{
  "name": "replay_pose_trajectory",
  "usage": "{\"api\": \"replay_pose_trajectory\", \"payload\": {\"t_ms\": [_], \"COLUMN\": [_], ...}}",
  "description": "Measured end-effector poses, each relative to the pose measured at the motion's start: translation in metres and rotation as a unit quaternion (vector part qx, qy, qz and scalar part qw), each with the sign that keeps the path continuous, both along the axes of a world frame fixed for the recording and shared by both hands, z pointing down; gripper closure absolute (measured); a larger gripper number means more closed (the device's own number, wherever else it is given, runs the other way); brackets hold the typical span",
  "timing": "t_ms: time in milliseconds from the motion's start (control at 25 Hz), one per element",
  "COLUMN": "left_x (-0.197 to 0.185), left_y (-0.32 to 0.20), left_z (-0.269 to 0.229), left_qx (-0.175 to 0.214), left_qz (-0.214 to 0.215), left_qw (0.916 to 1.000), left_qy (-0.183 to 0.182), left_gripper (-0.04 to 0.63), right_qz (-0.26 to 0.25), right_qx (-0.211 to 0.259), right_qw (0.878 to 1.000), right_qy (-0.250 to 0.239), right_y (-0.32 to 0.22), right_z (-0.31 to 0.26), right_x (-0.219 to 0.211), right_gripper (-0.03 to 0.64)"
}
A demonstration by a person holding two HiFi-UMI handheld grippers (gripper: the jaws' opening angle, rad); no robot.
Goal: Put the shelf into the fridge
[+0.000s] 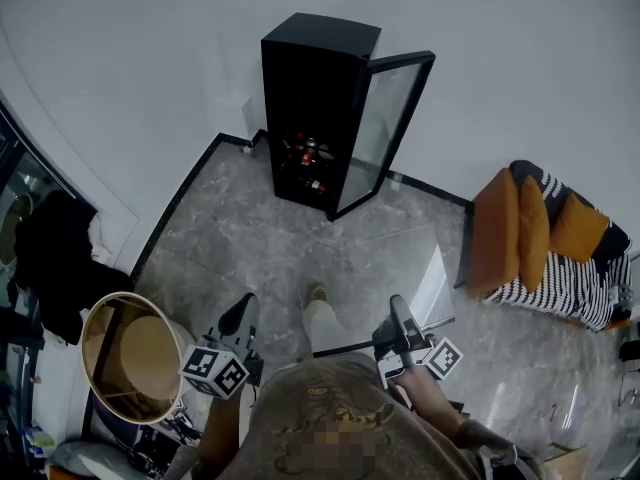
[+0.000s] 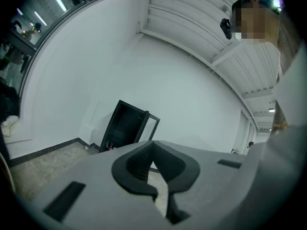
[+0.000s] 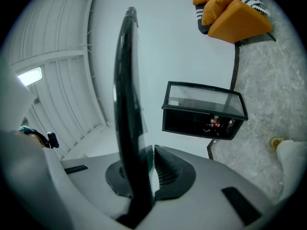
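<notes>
The right gripper point(image 3: 149, 157) is clamping its jaws on the black rim of the shelf point(image 3: 125, 104), a glass pane that is standing on edge and rising straight out of the grip. In the head view the same pane point(image 1: 432, 286) is showing as a clear sheet just ahead of the right gripper point(image 1: 398, 330), low and close to the person's body. The left gripper point(image 2: 152, 146) is carrying nothing. Its jaws are drawn together at the tips, with only a sliver of floor showing between them, and it is hanging beside the person's left hip point(image 1: 238, 330).

Further out, the grey floor point(image 1: 250, 238) is lying bare between the person and the fridge point(image 1: 310, 88), which is standing against the far wall, well apart from both grippers. Its glass door point(image 1: 385, 128) is swung open to the right, and a few bottles point(image 1: 308, 158) are sitting in the bottom of the cabinet.

By my reading, the carrying step is in hand: the shelf is gripped but not yet near the opening. The next move is likely calling for closing the gap to the fridge and turning the pane from upright to flat. The left gripper could be steadying the far edge, and the shelf would then be sliding level onto supports above the bottles, clear of the open door.
</notes>
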State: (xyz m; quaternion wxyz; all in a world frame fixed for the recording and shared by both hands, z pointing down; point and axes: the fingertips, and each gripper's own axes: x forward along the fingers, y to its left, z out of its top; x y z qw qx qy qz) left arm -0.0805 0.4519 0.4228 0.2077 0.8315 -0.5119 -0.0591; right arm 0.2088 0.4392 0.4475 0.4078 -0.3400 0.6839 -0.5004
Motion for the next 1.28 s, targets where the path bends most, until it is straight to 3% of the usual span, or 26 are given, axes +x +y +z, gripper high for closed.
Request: {"api": "replay_pose_trajectory", "payload": {"t_ms": [680, 1280], "left_x": [-0.017, -0.024], "left_y": [-0.088, -0.202], "left_z": [0.010, -0.009], "left_qx": [-0.013, -0.013], "left_qz": [-0.004, -0.003], "left_qw": [0.9999, 0.9997], "left_qy": [0.006, -0.020], "left_gripper": [0.590, 0.591], "right_qz": [-0.022, -0.048], "right_qx": [-0.013, -0.022], "right_qw": [1.000, 0.999], "right_qy": [0.001, -0.002], "right_y": [-0.095, -0.208], "right_z": [0.009, -0.001], "right_x": [-0.027, -0.044], "right_gripper": [0.588, 0.589]}}
